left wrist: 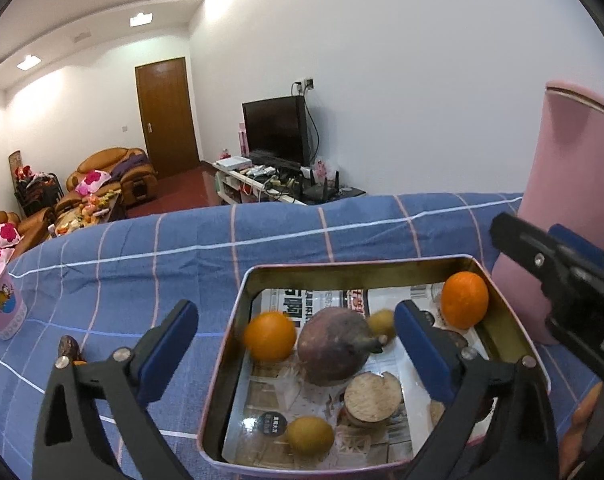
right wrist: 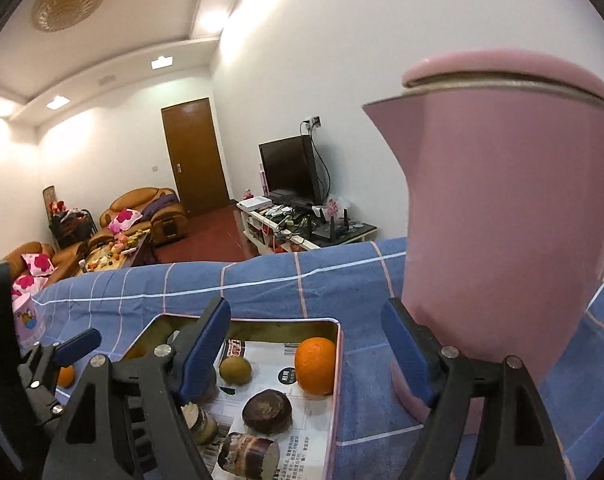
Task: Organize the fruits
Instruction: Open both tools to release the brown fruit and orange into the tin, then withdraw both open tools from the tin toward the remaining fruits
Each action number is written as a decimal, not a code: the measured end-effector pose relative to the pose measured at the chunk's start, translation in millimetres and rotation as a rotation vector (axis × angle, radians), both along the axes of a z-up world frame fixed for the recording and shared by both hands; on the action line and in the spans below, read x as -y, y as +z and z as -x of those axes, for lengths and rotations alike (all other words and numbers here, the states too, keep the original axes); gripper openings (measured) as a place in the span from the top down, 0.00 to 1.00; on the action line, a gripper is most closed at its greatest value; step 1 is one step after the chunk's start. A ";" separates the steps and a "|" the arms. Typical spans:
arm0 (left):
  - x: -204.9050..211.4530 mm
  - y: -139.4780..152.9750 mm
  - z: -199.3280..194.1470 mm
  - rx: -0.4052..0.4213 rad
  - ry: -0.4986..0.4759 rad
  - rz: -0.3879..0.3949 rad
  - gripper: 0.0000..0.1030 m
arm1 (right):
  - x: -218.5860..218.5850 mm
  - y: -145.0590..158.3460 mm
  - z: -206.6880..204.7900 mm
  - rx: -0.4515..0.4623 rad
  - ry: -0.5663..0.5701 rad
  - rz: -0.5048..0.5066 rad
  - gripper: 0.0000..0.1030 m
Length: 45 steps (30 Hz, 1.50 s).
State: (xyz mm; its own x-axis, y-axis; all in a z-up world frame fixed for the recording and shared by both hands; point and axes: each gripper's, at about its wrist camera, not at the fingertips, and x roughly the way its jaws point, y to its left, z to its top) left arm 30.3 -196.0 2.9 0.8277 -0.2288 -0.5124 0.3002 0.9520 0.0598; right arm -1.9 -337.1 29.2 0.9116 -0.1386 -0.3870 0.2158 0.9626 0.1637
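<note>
Left gripper [left wrist: 297,344], right gripper [right wrist: 306,344] fingers spread, empty; pink kettle [right wrist: 502,220] beside tin [left wrist: 362,270].

The newspaper [left wrist: 310,300] lining the tin [left wrist: 342,270] carries bold Chinese headline print, too blurred to read. At three o'clock in the left wrist view, the right tongs' [left wrist: 582,300] black body shows a white letter "D", the rest cut off.

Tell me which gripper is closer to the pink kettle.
Right. The right gripper sits right beside the kettle, one finger nearly against its base. The left gripper hangs over the tin, with the kettle farther off to its right.
</note>
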 end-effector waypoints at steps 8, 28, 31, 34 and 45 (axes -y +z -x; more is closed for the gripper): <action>-9.1 8.3 12.8 0.067 0.001 0.029 0.00 | -0.4 1.6 7.2 0.019 -0.052 0.026 0.23; -43.8 6.6 25.1 0.116 0.120 0.006 0.00 | -18.7 0.1 22.8 0.067 -0.107 0.133 0.23; -48.2 5.8 27.0 0.112 0.121 0.009 0.00 | -21.1 -0.3 26.3 0.062 -0.113 0.130 0.23; -51.5 4.8 29.3 0.107 0.125 -0.002 0.00 | -24.0 -2.0 29.4 0.056 -0.114 0.111 0.23; -62.6 3.8 40.1 0.099 0.098 -0.021 0.00 | -27.8 -5.0 40.0 0.040 -0.150 0.054 0.23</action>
